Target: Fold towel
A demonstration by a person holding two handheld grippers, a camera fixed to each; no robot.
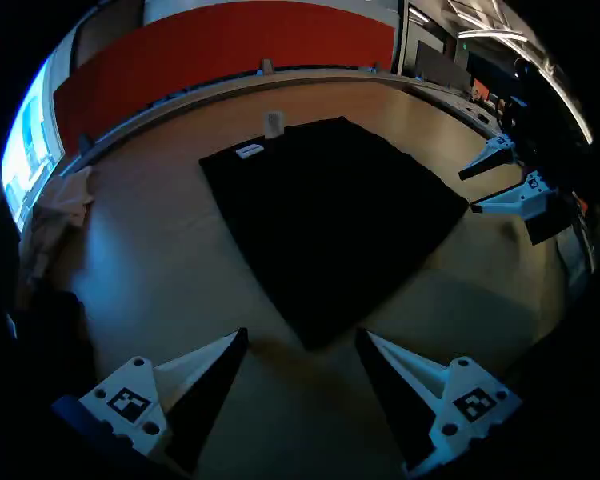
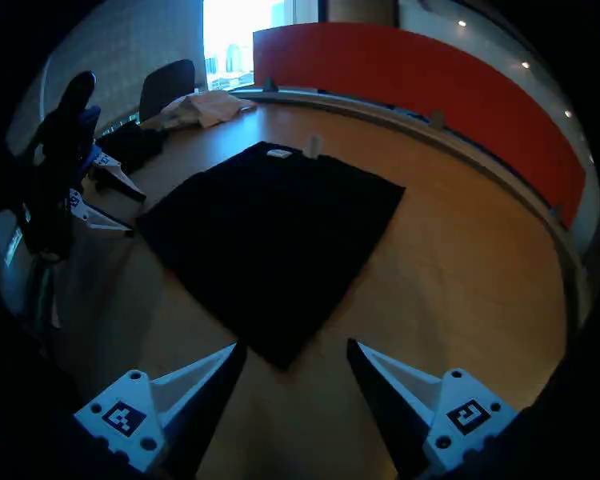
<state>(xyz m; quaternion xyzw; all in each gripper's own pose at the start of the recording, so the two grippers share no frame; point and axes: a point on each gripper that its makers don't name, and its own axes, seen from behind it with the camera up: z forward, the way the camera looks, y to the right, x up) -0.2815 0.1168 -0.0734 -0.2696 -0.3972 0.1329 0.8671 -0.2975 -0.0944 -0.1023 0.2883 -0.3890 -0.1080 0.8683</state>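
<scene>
A wide wooden table (image 1: 164, 240) (image 2: 460, 256) curves away to a raised edge, and its near side is cut off below both cameras. Behind it stands a long red panel (image 1: 220, 48) (image 2: 428, 72).

The towel (image 1: 332, 216) (image 2: 276, 240) lies spread flat in the middle of the table. It is so dark that no folds or texture can be made out, only its four-cornered outline.

The left gripper (image 1: 302, 332) hangs with its fingers wide apart, holding nothing, and one corner of the towel points into the gap between them. The right gripper (image 2: 294, 344) is likewise spread and empty over another corner. Each also shows in the other's view, at the towel's edge with fingers parted: the right gripper (image 1: 466, 192) and the left gripper (image 2: 138, 214). The hands and bodies behind them are lost in shadow.

A heap of pale cloth (image 1: 64, 204) (image 2: 204, 108) sits at the far end of the table, near a dark chair (image 2: 168, 84).

A small white tag (image 1: 250, 150) (image 2: 278, 154) lies on the towel's far corner. Just beyond it stands a small pale object (image 1: 274, 122) (image 2: 314, 146), too small to identify.
</scene>
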